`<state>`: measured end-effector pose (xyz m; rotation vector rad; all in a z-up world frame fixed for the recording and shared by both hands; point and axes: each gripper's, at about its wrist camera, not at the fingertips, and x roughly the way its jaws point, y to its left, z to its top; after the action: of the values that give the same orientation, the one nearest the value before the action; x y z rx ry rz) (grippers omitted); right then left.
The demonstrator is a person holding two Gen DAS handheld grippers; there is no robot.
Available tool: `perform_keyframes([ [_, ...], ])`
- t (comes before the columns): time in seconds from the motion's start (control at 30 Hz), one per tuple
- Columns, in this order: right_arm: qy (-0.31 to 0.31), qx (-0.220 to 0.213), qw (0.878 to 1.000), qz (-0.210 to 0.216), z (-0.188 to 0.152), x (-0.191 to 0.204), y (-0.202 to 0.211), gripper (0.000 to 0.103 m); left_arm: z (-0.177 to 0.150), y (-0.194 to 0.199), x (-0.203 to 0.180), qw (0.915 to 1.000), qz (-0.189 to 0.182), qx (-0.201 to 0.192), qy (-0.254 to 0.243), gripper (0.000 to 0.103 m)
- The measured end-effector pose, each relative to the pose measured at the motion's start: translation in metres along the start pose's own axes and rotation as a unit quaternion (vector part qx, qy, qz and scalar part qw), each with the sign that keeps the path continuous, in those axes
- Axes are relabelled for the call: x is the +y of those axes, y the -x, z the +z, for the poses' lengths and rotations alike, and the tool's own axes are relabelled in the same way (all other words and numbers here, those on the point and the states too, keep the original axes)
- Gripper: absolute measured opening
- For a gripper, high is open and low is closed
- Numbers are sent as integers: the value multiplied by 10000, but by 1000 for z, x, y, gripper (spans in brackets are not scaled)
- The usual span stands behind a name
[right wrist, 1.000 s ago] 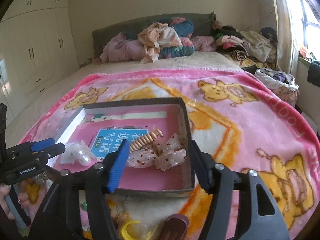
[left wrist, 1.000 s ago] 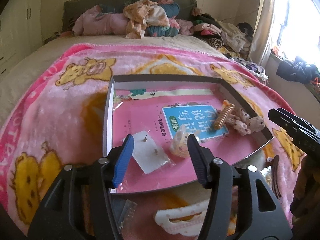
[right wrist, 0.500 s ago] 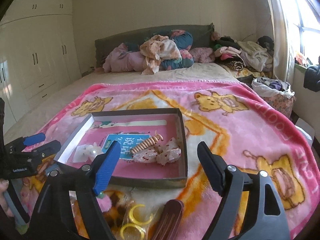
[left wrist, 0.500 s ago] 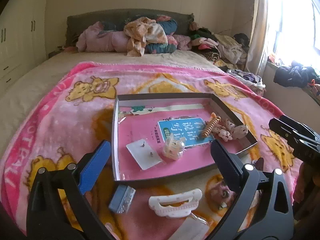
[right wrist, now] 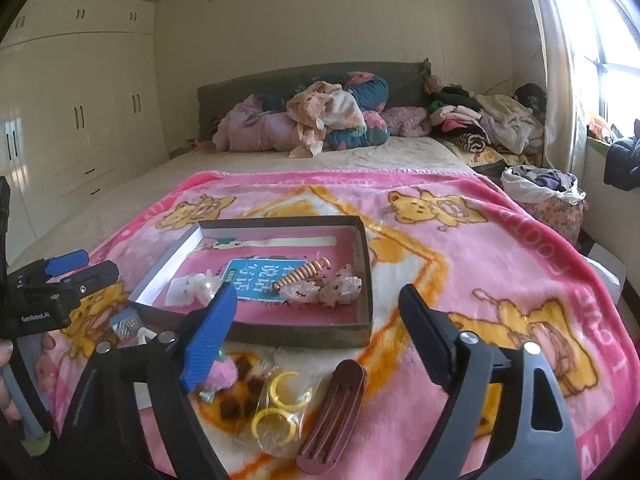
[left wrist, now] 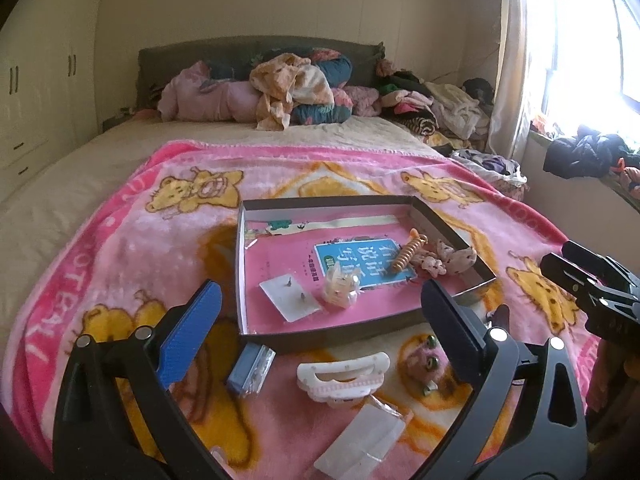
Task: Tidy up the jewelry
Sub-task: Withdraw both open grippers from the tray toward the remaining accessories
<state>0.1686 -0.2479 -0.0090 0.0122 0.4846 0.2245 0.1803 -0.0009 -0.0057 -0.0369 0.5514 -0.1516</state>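
Jaws of the left gripper [left wrist: 320, 320] were drawn back from the tray [left wrist: 246, 280], spread wide, empty; the white clip [left wrist: 344, 376] was judged next.

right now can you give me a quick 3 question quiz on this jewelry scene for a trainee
1. True or false: the white hair claw lies inside the box.
2. Which thing lies on the blanket nearest the right tool? A) the bag of yellow rings B) the spiral hair tie C) the earring card
3. Fill in: both the left tool and the right tool have their jaws ____.

Key: 1 false, it lies on the blanket in front of the box. 2 A, the other two are in the box. 3 open, with nothing held.
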Motion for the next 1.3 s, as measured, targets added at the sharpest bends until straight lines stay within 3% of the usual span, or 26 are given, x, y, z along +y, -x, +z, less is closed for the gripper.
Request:
perform_keyframes([
  [0.27,141,-37,9999,79,-7,8,15,86,-9,19,-6,9998,-40,-204,-46,91],
  [0.63,303,120,9992,222,-26,20,24,86,-29,34,-5,9998,16,-162,-122,91],
  [1.3,289,709,9951,620,-60,27,14,86,-76,35,-10,9983,-218,294,-447,91],
])
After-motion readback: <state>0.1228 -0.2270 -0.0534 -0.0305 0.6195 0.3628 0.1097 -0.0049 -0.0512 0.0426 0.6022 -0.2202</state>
